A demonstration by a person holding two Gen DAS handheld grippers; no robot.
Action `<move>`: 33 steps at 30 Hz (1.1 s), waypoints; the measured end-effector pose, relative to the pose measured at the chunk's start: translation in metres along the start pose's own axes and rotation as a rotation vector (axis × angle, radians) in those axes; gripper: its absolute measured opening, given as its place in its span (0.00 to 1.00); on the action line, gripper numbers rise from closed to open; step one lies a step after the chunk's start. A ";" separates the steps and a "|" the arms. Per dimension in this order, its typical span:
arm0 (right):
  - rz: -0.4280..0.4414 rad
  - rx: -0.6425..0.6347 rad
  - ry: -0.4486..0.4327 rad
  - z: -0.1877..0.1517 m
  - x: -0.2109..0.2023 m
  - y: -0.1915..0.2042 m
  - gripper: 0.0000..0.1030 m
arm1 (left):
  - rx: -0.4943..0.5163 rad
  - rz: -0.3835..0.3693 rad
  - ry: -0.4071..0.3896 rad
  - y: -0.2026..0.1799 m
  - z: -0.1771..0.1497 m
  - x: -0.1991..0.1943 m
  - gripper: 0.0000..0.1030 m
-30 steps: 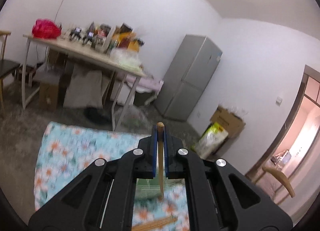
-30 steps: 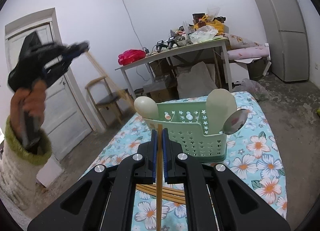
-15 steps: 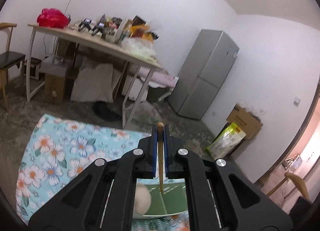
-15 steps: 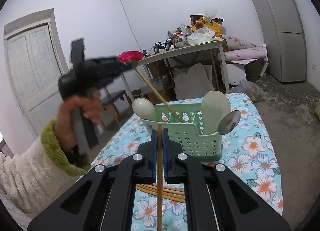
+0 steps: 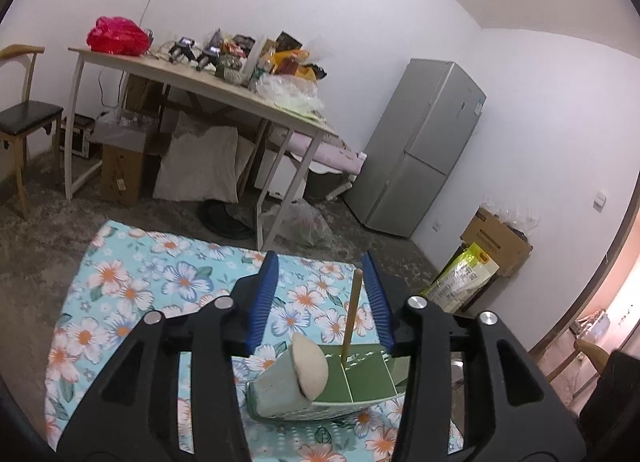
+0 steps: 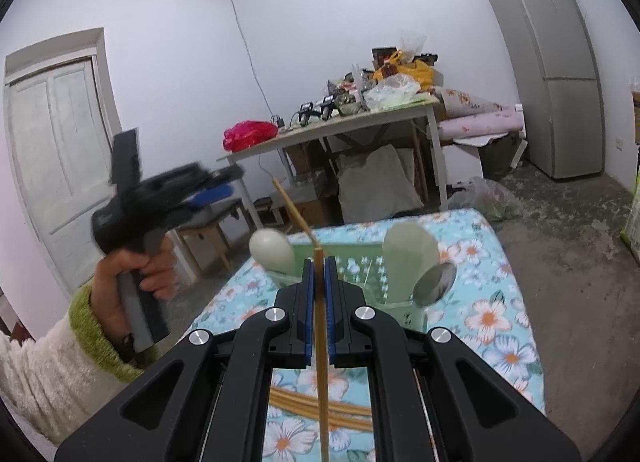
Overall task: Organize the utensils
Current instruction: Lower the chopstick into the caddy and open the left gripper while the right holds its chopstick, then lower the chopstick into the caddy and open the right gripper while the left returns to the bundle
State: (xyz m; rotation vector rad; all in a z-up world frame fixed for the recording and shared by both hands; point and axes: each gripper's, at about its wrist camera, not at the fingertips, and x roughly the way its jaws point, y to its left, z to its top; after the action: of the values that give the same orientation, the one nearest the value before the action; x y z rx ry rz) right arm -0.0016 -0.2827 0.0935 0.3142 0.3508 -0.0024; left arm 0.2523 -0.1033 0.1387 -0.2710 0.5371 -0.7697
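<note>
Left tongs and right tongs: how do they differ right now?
The left tongs have just been opening; their pads stand apart from the chopstick standing in the green basket. The right tongs stay shut on another chopstick. Left hovers over the basket; right sits short of it. Both have blue pads.

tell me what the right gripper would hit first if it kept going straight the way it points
Most likely the green utensil basket directly ahead of the right gripper, which is shut on a chopstick; the leaning chopstick in it lies close to that line, depth unclear.
</note>
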 end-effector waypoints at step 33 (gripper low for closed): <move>-0.120 -0.074 -0.089 0.077 0.141 -0.020 0.07 | 0.048 0.335 0.318 0.056 -0.170 -0.095 0.76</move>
State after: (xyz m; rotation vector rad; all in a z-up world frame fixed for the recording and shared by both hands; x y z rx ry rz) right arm 0.1559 -0.3174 0.1086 0.2185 0.2803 -0.1207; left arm 0.1350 -0.0028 0.0078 -0.0090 0.8391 -0.4990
